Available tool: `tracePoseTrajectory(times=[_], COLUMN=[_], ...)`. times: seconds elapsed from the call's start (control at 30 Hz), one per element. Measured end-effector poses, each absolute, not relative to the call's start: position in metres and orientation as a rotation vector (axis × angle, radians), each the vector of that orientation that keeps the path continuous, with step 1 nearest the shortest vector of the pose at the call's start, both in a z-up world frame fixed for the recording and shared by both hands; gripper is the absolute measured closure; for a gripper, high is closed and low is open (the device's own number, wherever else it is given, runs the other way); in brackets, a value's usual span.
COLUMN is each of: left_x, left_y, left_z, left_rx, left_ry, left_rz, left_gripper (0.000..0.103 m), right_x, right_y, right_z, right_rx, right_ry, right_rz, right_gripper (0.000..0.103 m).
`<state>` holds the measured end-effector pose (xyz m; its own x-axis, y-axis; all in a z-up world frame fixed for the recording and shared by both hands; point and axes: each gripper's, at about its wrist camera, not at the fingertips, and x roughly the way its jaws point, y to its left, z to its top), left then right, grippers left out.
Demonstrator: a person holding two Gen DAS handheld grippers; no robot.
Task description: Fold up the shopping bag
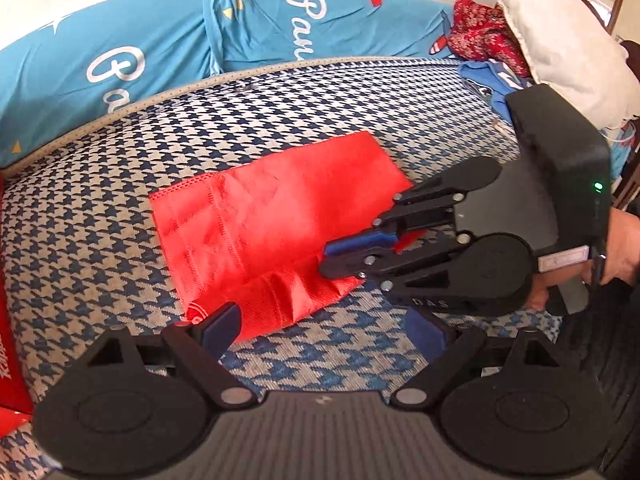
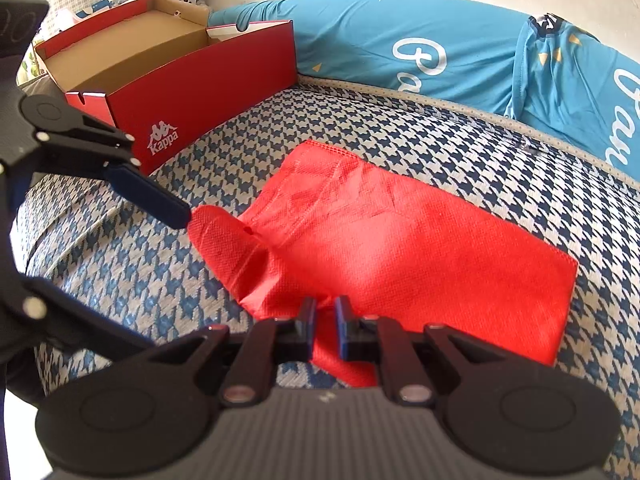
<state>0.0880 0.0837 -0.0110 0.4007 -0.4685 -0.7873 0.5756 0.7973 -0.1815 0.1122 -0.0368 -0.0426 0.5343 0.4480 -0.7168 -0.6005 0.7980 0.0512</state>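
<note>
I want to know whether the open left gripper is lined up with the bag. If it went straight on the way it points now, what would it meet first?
Probably the red shopping bag: its crumpled near edge lies just ahead of the open left gripper, the left finger already at it. Depth is unclear; the houndstooth cover between the fingers might come first.

An open red Kappa shoebox (image 2: 192, 92) sits on a houndstooth mattress (image 2: 460, 148) beside blue printed bedding (image 2: 360, 40); a white pillow (image 1: 560, 40) lies nearby.

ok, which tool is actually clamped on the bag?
The right tool: its blue pads are shut on the red bag's near edge. The left tool stands wide open, holding nothing.
</note>
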Motion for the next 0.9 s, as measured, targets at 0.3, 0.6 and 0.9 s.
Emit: tracePoseTrajectory(times=[0.3,0.6,0.9], left_x=[0.094,0.096,0.084], left_y=[0.087,0.100,0.094], left_z=[-0.025,-0.029,-0.017], left_rx=[0.093,0.041,0.191], left_ry=[0.961,0.947,0.913], left_rz=[-0.648,-0.643,-0.692], left_gripper=[0.013,0.013,0.013], right_x=[0.112,0.117,0.122], right_y=[-0.036,-0.041,-0.044], right_z=[-0.041,-0.041,-0.041], right_rx=[-0.198,-0.161,-0.143], right_ry=[0.794,0.810,0.825], right_rz=[0.622,0.632,0.643], right_gripper=[0.095,0.096,0.096])
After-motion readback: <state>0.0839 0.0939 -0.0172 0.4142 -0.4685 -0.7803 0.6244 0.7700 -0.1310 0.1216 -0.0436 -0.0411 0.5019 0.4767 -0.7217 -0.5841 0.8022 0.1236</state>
